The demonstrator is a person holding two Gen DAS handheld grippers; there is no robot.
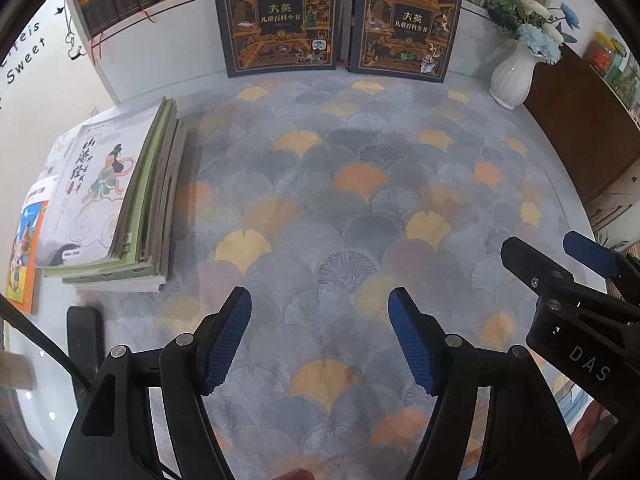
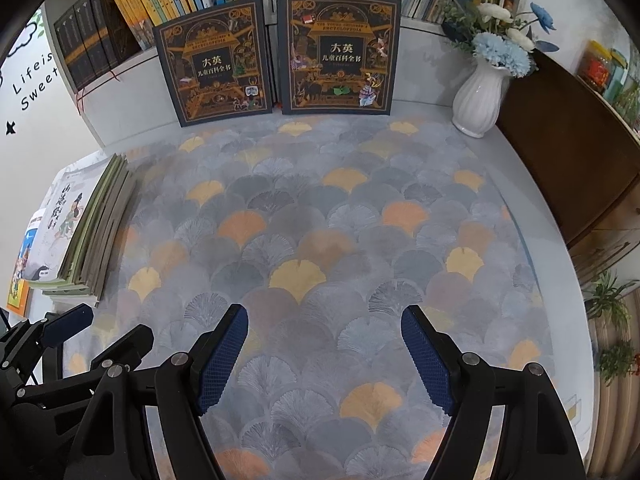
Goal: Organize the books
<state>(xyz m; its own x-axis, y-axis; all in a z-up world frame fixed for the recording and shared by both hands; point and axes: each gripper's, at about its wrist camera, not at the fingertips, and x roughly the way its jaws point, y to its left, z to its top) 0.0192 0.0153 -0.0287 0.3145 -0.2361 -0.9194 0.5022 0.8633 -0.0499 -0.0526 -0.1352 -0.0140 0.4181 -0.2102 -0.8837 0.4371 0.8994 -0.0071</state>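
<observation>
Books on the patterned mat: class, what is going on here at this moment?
A person holds two tools over a grey fan-patterned mat. The left hand-held gripper and right hand-held gripper are both open and empty. A stack of thin green-spined paperback books lies flat at the mat's left edge. Two dark gold-decorated encyclopedia volumes stand upright at the back beside a white ribbed vase. Nothing is gripped.

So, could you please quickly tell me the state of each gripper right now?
Left gripper: open, holding nothing, above the patterned mat.
Right gripper: open, holding nothing, above the same mat.
</observation>
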